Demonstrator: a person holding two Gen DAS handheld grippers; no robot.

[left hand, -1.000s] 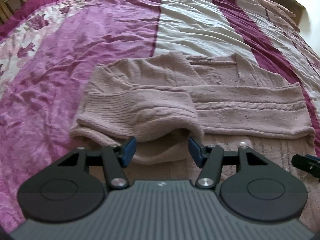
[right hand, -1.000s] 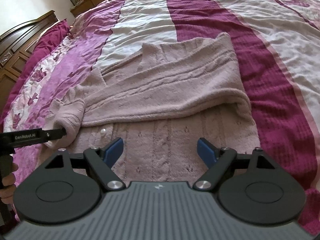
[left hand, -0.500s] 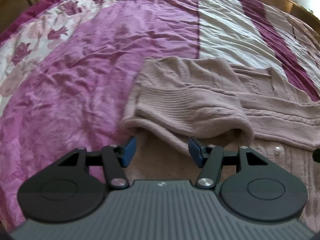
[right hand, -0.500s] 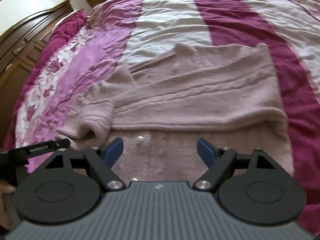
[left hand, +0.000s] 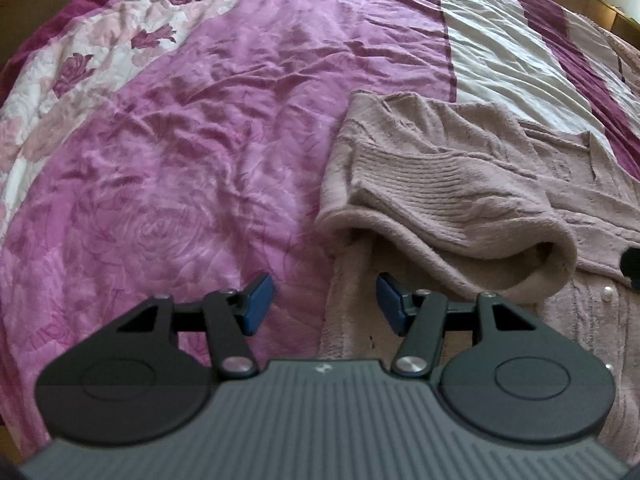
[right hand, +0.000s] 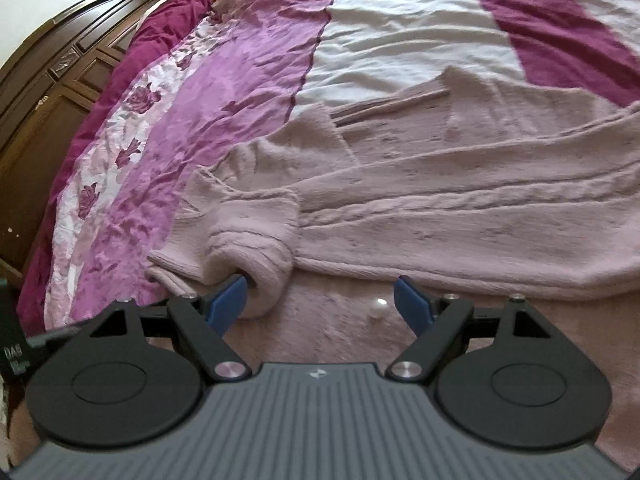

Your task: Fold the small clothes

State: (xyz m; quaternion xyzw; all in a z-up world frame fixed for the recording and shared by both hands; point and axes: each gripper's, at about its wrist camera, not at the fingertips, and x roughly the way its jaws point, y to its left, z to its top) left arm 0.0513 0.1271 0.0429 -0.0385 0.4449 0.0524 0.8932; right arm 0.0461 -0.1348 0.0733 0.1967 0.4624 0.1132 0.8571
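A dusty-pink knitted cardigan lies on the bed with a sleeve folded across its front; its ribbed cuff gapes open. My left gripper is open and empty, hovering over the cardigan's left edge, short of the cuff. In the right wrist view the cardigan spreads to the right, and the cuff sits just beyond my left fingertip. My right gripper is open and empty above the cardigan's lower panel with its pearl button.
The bed is covered by a striped purple, white and maroon quilt with rose print. A dark wooden cabinet stands along the bed's left side. The other gripper's tip shows at the right edge of the left wrist view.
Both grippers have shifted left along the cardigan. The left gripper now hangs over the cardigan's left edge and quilt. The right gripper has come close to the sleeve cuff. Both stayed open.
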